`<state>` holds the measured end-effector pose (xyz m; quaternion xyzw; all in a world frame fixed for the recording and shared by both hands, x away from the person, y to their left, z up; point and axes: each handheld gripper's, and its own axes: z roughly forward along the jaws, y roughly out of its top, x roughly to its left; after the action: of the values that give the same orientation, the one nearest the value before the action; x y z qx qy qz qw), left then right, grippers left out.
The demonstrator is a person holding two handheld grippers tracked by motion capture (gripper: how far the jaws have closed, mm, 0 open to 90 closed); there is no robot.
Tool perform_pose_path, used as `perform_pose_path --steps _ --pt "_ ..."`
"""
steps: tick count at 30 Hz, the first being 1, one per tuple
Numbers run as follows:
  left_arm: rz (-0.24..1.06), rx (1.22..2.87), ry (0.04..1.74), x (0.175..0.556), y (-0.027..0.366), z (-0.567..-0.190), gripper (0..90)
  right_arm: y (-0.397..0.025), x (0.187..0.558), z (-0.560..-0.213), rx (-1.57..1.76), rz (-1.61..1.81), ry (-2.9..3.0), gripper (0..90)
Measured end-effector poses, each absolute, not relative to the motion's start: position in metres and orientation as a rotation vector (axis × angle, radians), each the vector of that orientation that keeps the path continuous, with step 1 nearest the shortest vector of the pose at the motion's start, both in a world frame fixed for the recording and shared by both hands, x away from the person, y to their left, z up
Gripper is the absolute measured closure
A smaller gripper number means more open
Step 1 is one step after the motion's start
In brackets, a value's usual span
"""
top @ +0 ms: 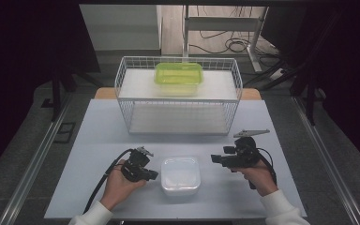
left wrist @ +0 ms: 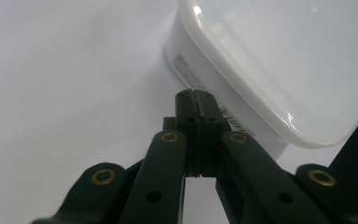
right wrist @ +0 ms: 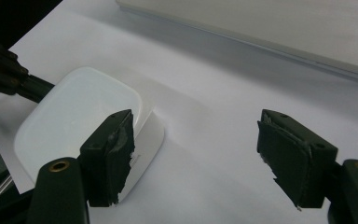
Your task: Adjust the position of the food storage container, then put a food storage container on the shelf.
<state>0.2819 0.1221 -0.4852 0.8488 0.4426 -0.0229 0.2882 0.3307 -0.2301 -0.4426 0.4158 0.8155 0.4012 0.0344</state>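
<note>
Nearest me, my left gripper (top: 153, 175) sits pinched closed at nine o'clock of the lidded white container (top: 181, 175) on the table (top: 98, 126), while my right gripper (top: 214, 159) gapes wide at three o'clock, holding nothing

High view: overhead from the person's side, facing forward and down on the table (top: 98, 140).
Left gripper view: very near, low along its jaws.
Right gripper view: near, angled down.
Shared: white lidded container (top: 181, 175) (left wrist: 279, 60) (right wrist: 79, 121).
</note>
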Motion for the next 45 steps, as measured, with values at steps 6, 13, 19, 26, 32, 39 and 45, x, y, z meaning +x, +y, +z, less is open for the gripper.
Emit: perform_pose_path --steps 6,13,19,26,32,39,45 --pt "-0.034 2.201 1.206 0.281 0.138 -0.476 86.6 -0.231 0.329 -0.441 1.271 1.241 2.507 27.1" --pt "-0.038 2.082 1.246 0.287 0.159 -0.468 62.9 -0.235 0.327 -0.443 1.283 1.256 2.484 26.6" --pt "-0.060 2.017 1.268 0.284 0.168 -0.467 41.4 -0.231 0.330 -0.443 1.282 1.300 2.472 24.8" --pt "-0.112 1.972 1.276 0.284 0.170 -0.467 34.9 -0.228 0.325 -0.447 1.281 1.299 2.492 24.0" --pt "-0.143 1.935 1.278 0.282 0.169 -0.468 32.7 -0.230 0.319 -0.450 1.325 1.295 2.490 23.6" --pt "-0.199 1.896 1.298 0.283 0.171 -0.474 35.4 -0.232 0.309 -0.455 1.402 1.306 2.473 24.4" --pt "-0.248 1.874 1.293 0.281 0.167 -0.477 36.8 -0.224 0.305 -0.460 1.415 1.330 2.505 28.4"
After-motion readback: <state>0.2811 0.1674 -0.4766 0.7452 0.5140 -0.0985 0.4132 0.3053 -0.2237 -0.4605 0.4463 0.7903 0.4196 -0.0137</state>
